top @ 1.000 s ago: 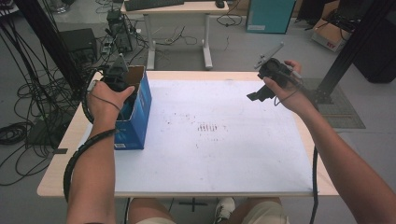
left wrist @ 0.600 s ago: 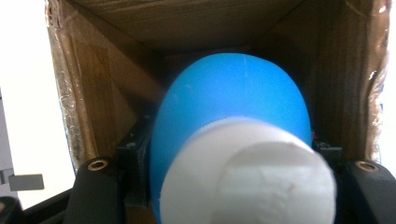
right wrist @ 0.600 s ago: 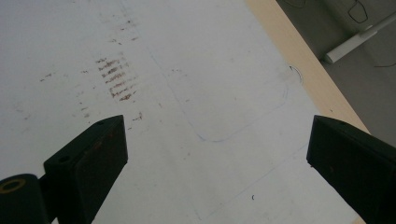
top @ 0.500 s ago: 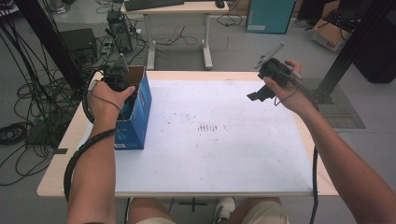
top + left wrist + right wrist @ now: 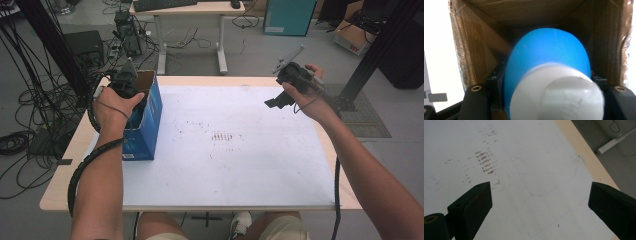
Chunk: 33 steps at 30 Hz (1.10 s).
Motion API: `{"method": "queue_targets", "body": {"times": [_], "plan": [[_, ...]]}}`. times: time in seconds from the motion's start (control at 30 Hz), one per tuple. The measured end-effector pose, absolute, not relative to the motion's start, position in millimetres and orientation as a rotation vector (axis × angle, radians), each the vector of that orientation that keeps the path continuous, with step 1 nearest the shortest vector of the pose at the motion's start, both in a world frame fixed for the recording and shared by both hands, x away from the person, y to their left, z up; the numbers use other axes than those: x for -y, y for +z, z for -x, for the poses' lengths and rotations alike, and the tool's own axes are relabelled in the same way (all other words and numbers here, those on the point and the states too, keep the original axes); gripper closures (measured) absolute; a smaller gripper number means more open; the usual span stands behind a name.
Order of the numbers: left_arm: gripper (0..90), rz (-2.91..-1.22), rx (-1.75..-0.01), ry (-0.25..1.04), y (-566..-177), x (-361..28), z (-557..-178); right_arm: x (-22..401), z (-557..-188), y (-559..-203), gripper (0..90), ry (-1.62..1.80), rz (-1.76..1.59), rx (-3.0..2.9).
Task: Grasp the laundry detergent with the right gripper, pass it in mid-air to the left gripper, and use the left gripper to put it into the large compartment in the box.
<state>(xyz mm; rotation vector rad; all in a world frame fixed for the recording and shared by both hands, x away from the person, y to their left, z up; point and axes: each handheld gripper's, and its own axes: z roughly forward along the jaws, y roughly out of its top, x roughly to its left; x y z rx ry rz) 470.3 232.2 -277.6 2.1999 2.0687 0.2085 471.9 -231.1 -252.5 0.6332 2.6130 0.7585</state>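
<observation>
My left gripper [image 5: 131,92] reaches down into the open top of the blue cardboard box [image 5: 150,120], which stands on the left side of the table [image 5: 300,80], toward its far edge. Looking along that gripper, I see its jaws clamped on a blue bottle [image 5: 549,55] with a white ribbed cap [image 5: 556,92]: the cap end points back at me and the rounded blue body points deeper into the box, whose brown inner walls [image 5: 481,52] surround it on every side. The bottle is inside the box, held between my pads; whether it touches the bottom I cannot tell.

My right gripper [image 5: 539,202] hangs in the air over the far right part of the table, well apart from the box. Its jaws stand wide apart with nothing between them. Below them lies the white sheet [image 5: 536,170] that covers the table top, marked with a patch of reddish-brown smudges [image 5: 485,161] near the middle and faint blue pen outlines [image 5: 541,194] toward the right edge.
</observation>
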Motion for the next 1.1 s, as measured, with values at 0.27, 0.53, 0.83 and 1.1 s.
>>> {"method": "queue_targets", "body": {"times": [0.27,0.53,0.83,1.1], "plan": [[32.0,-2.201,-2.062,0.196,-276.2,-232.9,-467.8,230.8,-471.5,-252.4,5.1,0.763,-0.623,-2.610],[29.2,-2.217,-2.051,0.212,-266.5,-232.9,-463.3,228.7,-471.0,-251.8,5.1,0.781,-0.617,-2.603],[27.2,-2.232,-2.035,0.237,-251.9,-230.7,-458.1,228.6,-470.2,-250.8,5.1,0.789,-0.613,-2.601],[26.0,-2.253,-2.009,0.257,-237.9,-230.0,-451.1,228.7,-470.6,-252.3,5.0,0.799,-0.619,-2.601]]}}
